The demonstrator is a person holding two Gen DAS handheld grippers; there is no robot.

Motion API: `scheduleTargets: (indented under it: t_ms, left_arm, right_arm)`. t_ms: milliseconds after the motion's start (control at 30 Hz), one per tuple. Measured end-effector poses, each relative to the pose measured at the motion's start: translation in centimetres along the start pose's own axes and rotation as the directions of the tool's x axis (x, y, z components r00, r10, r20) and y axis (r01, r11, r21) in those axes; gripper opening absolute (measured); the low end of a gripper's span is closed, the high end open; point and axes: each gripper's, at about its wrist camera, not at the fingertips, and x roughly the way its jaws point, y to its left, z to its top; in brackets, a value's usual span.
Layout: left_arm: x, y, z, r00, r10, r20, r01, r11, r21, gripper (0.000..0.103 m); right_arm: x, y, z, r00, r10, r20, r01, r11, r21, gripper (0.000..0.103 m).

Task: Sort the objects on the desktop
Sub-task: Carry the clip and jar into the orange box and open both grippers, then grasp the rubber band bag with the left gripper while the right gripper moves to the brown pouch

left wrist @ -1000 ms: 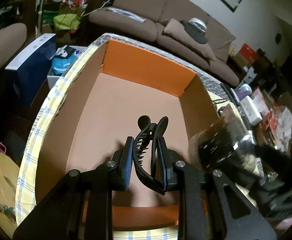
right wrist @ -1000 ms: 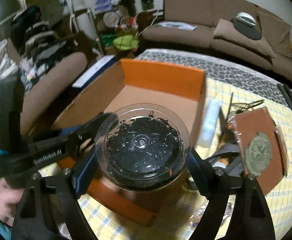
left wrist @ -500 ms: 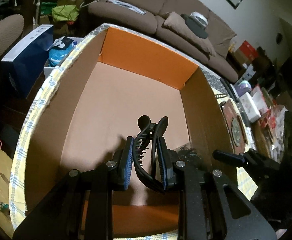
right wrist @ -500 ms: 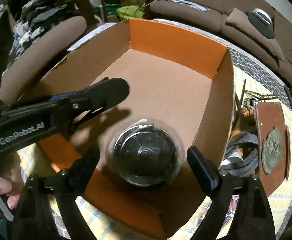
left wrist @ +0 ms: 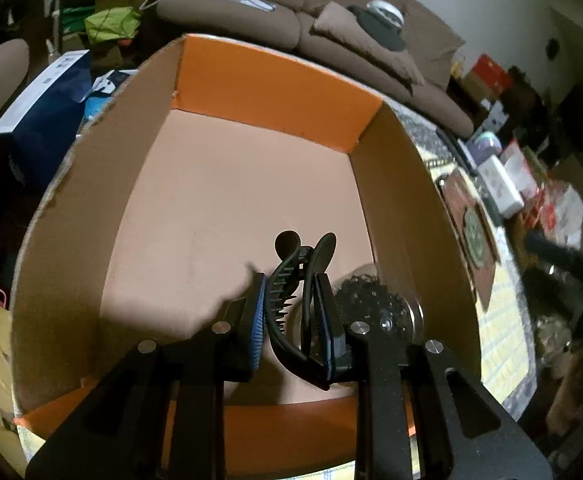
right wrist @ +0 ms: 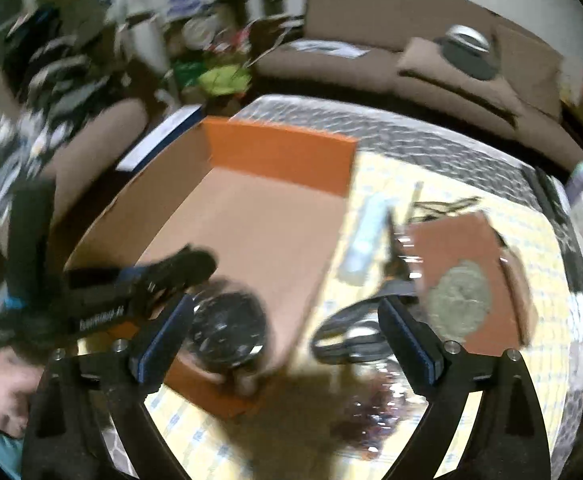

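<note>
So the clear container [left wrist: 375,300] already sits in the cardboard box [left wrist: 251,76], the right gripper [right wrist: 287,344] opening empty, while the left gripper [left wrist: 291,320] clamps the hair claw [left wrist: 291,292] above it, undropped.

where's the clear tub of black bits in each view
Left wrist: the clear tub lies low and right of centre, in the cardboard box, partly behind the left tongs.
Right wrist: the tub is lower left, blurred, beside the right tongs' left finger.
Shared landmark: the box's orange far wall.
</note>
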Motion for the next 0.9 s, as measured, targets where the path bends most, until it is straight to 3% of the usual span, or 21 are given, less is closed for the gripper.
scheduleTargets:
  t_ms: [133,400,500,567,667,900]
  left_arm:
    - [0.9,-1.0,-0.3,0.999,0.027,-0.033,-0.025,0.998,0.049,0.022]
    - [1.3,-1.5,-0.6,0.998,0.008,-0.058,-0.005,0.999,0.054,0.023]
    - [0.8,-0.8,-0.3,0.999,0.012,-0.038,-0.011,1.0,0.018,0.036]
    - [0.1,-0.2,-0.1,1.0,-0.012,-0.01,0.012,1.0,-0.02,0.053]
    - [-0.8,0.7,0.1,0.998,-0.065,0.028,0.067,0.995,-0.074,0.059]
    - [-1.5,0.0,0.3,0.996,-0.064,0.062,0.068,0.996,-0.061,0.076]
  right_arm:
    - [-0.7,-2.5,0.1,1.0,-0.017,0.016,0.015,0.996,0.091,0.095]
    - [-1.1,-4.1,-0.6,0.999,-0.051,0.003,0.05,0.993,0.109,0.095]
    - [-1.3,-4.5,-0.7,0.998,-0.06,0.002,0.059,0.991,0.116,0.095]
    - [-1.3,-4.9,-0.9,0.998,-0.066,-0.001,0.066,0.991,0.121,0.095]
    - [-1.4,-5.2,-1.1,0.997,-0.08,-0.012,0.08,0.989,0.121,0.095]
    - [-1.1,-7.1,-2.3,0.992,-0.109,-0.056,0.116,0.983,0.145,0.095]
